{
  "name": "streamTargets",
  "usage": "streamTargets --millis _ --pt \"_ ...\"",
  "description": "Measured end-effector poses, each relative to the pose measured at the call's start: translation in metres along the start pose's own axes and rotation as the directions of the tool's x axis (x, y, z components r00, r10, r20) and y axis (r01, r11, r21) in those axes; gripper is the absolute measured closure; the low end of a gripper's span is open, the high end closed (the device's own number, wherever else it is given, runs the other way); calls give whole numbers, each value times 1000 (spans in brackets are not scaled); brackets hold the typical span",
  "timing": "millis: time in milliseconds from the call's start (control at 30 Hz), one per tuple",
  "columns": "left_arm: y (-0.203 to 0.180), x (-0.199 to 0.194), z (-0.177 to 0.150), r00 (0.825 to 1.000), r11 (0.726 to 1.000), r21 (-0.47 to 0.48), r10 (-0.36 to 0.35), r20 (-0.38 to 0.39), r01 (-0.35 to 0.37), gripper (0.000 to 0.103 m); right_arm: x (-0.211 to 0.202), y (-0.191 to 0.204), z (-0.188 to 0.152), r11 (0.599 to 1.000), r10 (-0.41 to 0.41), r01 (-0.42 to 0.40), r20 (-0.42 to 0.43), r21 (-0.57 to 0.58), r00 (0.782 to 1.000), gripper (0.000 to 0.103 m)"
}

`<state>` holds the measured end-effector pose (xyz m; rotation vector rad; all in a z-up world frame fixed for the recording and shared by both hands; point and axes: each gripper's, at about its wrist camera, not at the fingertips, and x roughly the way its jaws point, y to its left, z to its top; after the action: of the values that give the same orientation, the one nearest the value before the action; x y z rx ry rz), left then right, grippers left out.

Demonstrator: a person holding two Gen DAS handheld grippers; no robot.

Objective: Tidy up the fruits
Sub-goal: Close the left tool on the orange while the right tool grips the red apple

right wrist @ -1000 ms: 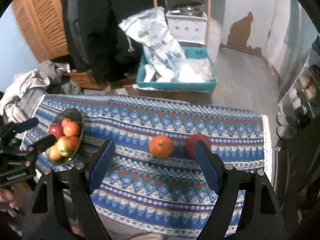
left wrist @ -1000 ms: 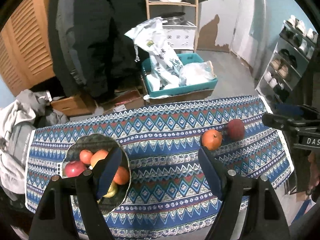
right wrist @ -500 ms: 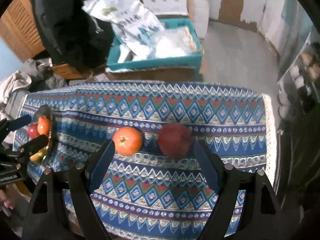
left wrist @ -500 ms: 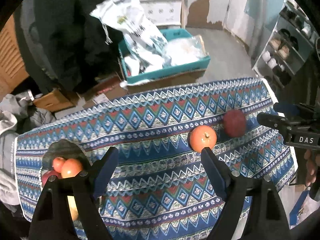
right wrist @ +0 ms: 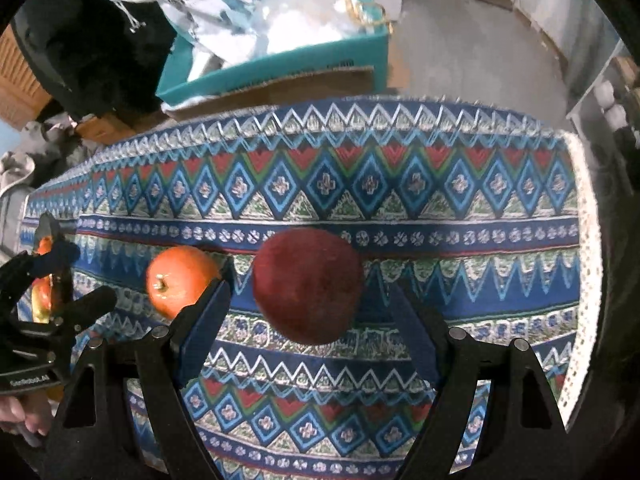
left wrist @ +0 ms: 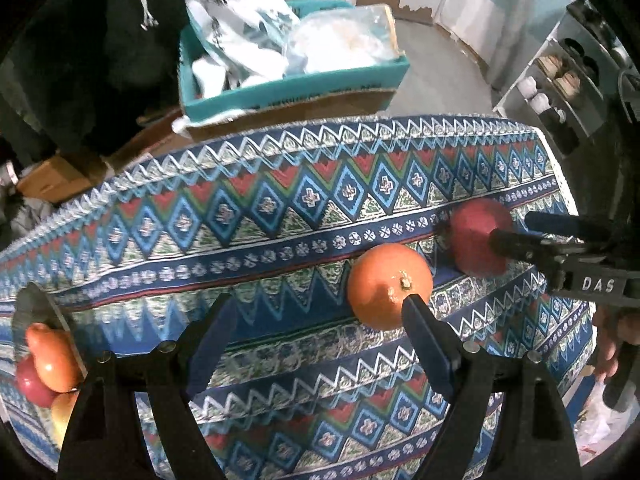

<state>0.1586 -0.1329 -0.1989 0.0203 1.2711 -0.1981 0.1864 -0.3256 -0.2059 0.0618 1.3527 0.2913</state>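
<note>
Covering the whole table, the patterned cloth (left wrist: 280, 216) of blue, red and green diamonds and zigzags runs out to a pale fringed right edge, and beyond its far edge a teal box (right wrist: 280, 68) full of white bags sits on the floor. Near the left edge stands a dark bowl (left wrist: 36, 308), of which only the rim shows in the left wrist view, with an orange-red fruit, a red one and a yellowish one piled inside. Toward the right end of the cloth, about midway between the far and near edges, lies the dark red apple (right wrist: 308, 284), and just beside it on the left, close but apart, lies the orange fruit (left wrist: 390, 286), its stem stub turned upward. The right gripper (right wrist: 308, 320) stands wide with the red apple framed between its blue pads; neither pad presses on it, and whether either one touches the fruit cannot be told. The left gripper (left wrist: 316, 340) is also wide, its jaws having just been opening, with only bare cloth between them; its right-hand fingertip crosses in front of the orange fruit's near side, though contact there cannot be told. A person's fingers (left wrist: 612, 344) show at the right gripper's handle.
</note>
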Motion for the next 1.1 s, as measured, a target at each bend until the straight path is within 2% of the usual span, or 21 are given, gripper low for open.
streamTargets --millis 433,500,700,1000,1100 --pt "-13 36 12 996 996 -33 -78 -38 77 15 45 -5 6 998 45 -42 -70 40 997 22" --pt "-17 39 12 995 995 -37 -91 -45 90 15 49 -6 5 997 68 -65 -77 47 995 29" --pt "-27 48 10 993 994 -27 -103 -52 102 15 46 -7 2 999 37 -35 -51 40 998 29" --pt "-36 67 5 993 995 -26 -96 -73 94 15 17 -24 -1 998 5 -7 22 64 1000 29" --pt "-35 71 4 992 994 -41 -104 -75 101 21 10 -28 -3 997 7 -10 39 73 999 29"
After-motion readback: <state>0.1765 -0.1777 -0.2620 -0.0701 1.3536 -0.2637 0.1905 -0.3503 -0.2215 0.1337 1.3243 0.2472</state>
